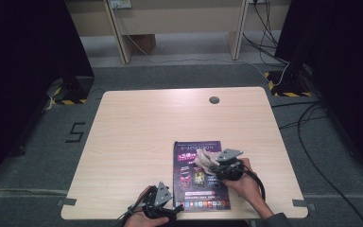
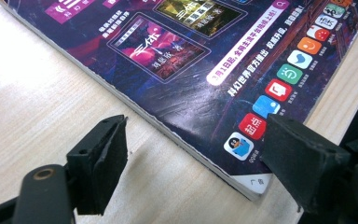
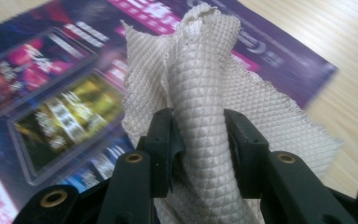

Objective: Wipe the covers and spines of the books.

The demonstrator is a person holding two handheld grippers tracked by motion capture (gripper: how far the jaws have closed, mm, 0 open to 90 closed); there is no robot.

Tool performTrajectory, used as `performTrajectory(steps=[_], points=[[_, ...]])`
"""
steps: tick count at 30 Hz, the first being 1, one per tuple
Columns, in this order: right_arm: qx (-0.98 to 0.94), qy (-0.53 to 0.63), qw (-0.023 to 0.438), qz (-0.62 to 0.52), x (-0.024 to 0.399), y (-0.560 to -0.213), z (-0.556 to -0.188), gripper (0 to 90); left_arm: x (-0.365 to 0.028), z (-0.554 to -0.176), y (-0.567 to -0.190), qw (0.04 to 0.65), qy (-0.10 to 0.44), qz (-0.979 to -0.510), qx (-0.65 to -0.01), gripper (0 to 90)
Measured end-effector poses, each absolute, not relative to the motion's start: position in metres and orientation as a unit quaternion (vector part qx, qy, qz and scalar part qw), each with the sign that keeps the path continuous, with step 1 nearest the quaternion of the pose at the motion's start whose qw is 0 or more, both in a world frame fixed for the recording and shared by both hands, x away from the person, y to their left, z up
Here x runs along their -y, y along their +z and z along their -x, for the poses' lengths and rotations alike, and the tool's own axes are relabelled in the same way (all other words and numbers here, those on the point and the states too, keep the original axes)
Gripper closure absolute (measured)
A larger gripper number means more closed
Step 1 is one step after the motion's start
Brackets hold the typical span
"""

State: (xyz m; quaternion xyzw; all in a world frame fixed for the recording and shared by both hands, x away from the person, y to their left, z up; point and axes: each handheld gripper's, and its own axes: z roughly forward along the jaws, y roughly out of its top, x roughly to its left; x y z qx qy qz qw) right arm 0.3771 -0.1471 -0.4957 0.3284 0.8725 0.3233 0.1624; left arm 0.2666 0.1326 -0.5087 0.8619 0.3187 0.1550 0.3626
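Observation:
A purple magazine (image 1: 191, 189) (image 2: 191, 56) (image 3: 51, 93) lies flat on the wooden table (image 1: 137, 132), near its front edge. My right gripper (image 1: 212, 165) (image 3: 198, 135) is shut on a bunched beige waffle-weave cloth (image 1: 204, 158) (image 3: 200, 70). The cloth rests on the upper right part of the magazine cover. My left gripper (image 1: 174, 208) (image 2: 196, 149) sits low at the magazine's near left corner with its jaws open. One jaw is over bare table. The other stands by the cover's corner, next to a row of app icons.
A round cable hole (image 1: 214, 100) sits near the table's far edge. Bare wood spreads to the left of and behind the magazine. Cables (image 1: 312, 142) run over the carpet to the right, and a "5" (image 1: 75, 132) is marked on the floor to the left.

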Motion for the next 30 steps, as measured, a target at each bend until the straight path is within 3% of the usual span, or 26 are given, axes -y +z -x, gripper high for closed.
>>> performTrajectory(steps=[12,30], points=[[-0.861,0.318,0.177,-0.356,0.163,-0.496,-0.388,64.2,-0.130,-0.272,-0.510,0.359,0.155,-0.859,-0.332,14.3],[-0.851,0.301,0.219,-0.370,0.163,-0.496,-0.415,64.4,-0.115,-0.298,-0.509,0.349,0.192,-0.852,-0.341,14.5]])
